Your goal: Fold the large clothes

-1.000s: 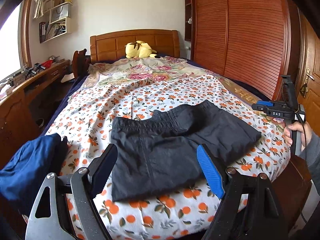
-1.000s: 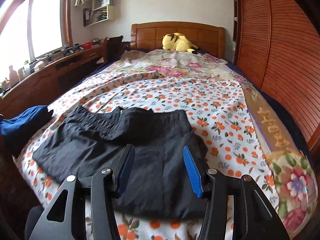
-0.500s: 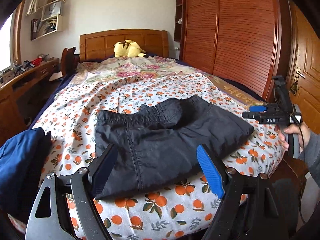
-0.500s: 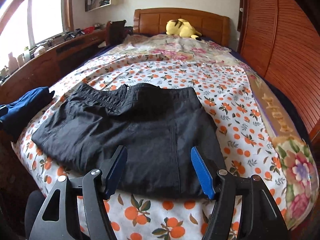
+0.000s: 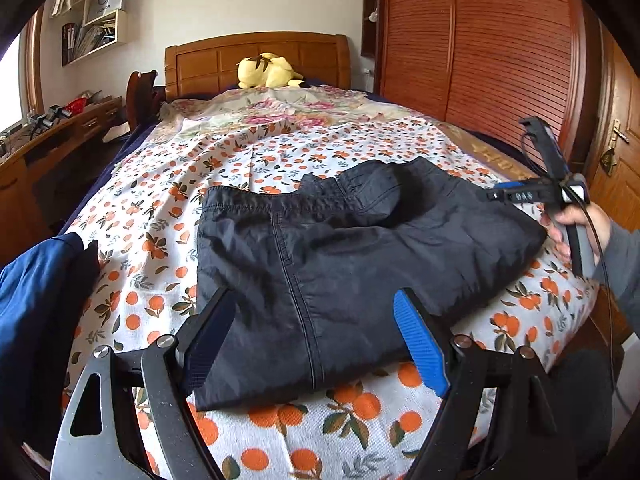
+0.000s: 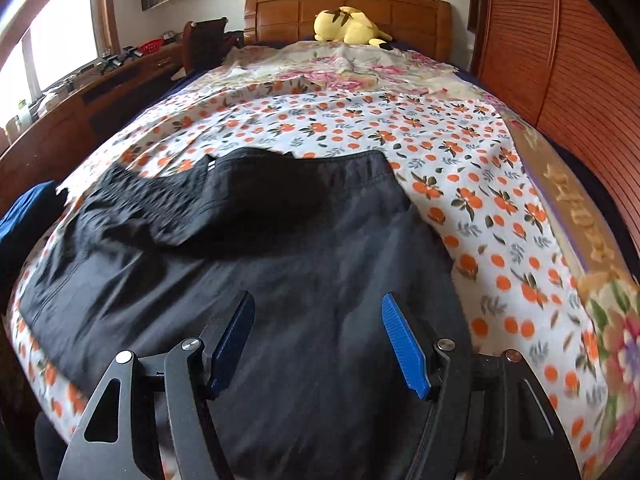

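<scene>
Black folded trousers (image 5: 352, 264) lie flat on the orange-print bedsheet (image 5: 256, 160) near the foot of the bed; they also show in the right wrist view (image 6: 280, 264). My left gripper (image 5: 316, 312) is open and empty, just above the trousers' near edge. My right gripper (image 6: 318, 320) is open and empty, low over the right part of the trousers. The right gripper's body also shows at the right in the left wrist view (image 5: 552, 188), held in a hand.
A blue garment (image 5: 36, 292) lies at the bed's left edge. A yellow plush toy (image 5: 268, 74) rests by the wooden headboard (image 5: 256, 56). A wooden desk (image 6: 80, 92) runs along the left; a slatted wardrobe (image 5: 480, 48) stands at the right.
Both grippers have moved forward and lower toward the trousers, which now fill more of each view. Both stay open. The trousers have not moved.
</scene>
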Motion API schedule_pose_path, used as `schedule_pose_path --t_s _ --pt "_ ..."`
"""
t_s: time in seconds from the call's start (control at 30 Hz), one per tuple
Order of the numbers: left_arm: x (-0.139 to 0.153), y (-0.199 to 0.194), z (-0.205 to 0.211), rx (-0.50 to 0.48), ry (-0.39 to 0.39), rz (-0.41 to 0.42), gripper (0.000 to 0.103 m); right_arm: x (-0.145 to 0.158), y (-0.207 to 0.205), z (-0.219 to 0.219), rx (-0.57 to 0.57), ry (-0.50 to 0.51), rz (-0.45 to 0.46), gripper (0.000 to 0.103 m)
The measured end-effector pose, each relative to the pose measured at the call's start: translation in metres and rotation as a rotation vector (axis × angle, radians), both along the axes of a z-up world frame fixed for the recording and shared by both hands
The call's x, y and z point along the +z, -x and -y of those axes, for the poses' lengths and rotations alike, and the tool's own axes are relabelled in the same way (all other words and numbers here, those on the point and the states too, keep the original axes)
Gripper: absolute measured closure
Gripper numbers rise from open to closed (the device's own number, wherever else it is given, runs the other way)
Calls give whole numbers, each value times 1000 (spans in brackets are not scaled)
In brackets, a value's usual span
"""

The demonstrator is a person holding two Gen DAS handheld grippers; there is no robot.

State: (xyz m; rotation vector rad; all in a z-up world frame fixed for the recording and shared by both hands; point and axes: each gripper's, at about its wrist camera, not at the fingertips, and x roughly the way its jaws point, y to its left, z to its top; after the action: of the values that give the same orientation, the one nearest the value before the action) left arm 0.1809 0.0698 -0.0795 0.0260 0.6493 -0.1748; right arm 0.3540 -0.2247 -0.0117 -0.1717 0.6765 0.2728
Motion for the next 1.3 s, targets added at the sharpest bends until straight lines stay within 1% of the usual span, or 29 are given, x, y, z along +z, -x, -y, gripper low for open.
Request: schedule_pose_path --t_s 0.17,0.3,0.37,0.47,0.53,0.57,0.6,0.63,0.67,0.7,0.77,0.8,0.87,0.93,0.97,1.0,1.03,1.1,1.13,1.17,1.2,1.23,1.27,1.3 --pt "-2 -10 8 -3 9 -3 21 3 -71 6 -28 9 -30 35" --pt "-3 -16 15 2 12 -5 21 -3 -125 13 -66 -17 -91 35" --pt "-6 -18 16 5 27 -8 21 -8 -146 16 -76 -41 -120 35" --pt "-13 -21 17 6 55 -26 21 -20 -167 19 -60 -81 -181 35" --pt "-15 -22 15 17 56 -25 21 -31 -177 18 -23 -109 -250 35" --pt "-15 -23 14 23 49 -22 21 -34 -181 19 -15 -111 -259 37" --pt "-16 -24 12 23 46 -21 21 -35 -180 17 -6 -104 -245 42" --pt "-17 -24 11 23 46 -19 21 -36 -179 14 14 -105 -237 52" --pt "-17 -25 9 24 48 -18 21 -36 -177 10 36 -102 -226 65" --pt "-19 -26 7 27 51 -19 21 -35 -174 7 52 -92 -212 72" --pt "-21 -29 2 34 59 -24 21 -30 -166 3 85 -63 -168 89" --pt "-23 -30 -1 41 65 -27 21 -26 -162 1 105 -67 -145 91" --pt "-25 -32 -6 51 75 -29 21 -17 -156 10 99 -90 -82 94" --pt "-26 -31 -11 69 74 -23 21 -8 -147 24 47 -83 -6 95" --pt "-27 -30 -14 74 72 -20 21 -7 -144 30 17 -87 4 95" --pt "-28 -29 -17 80 70 -22 21 -10 -145 34 -18 -81 -6 95" --pt "-28 -28 -19 82 69 -25 21 -15 -146 34 -43 -49 -28 95" --pt "-30 -27 -24 86 71 -37 21 -27 -148 28 -43 11 -74 95" --pt "-30 -26 -27 93 70 -38 21 -31 -149 23 -46 40 -89 92" --pt "-29 -24 -30 97 70 -35 21 -32 -148 20 -50 61 -93 86" --pt "-28 -21 -32 101 70 -33 21 -30 -147 16 -50 73 -87 83" --pt "-27 -19 -35 107 71 -31 21 -27 -144 12 -44 82 -74 77" --pt "-27 -17 -37 111 72 -30 21 -21 -145 6 -41 89 -62 68" --pt "-26 -14 -39 113 71 -29 21 -16 -144 1 -33 95 -44 63"
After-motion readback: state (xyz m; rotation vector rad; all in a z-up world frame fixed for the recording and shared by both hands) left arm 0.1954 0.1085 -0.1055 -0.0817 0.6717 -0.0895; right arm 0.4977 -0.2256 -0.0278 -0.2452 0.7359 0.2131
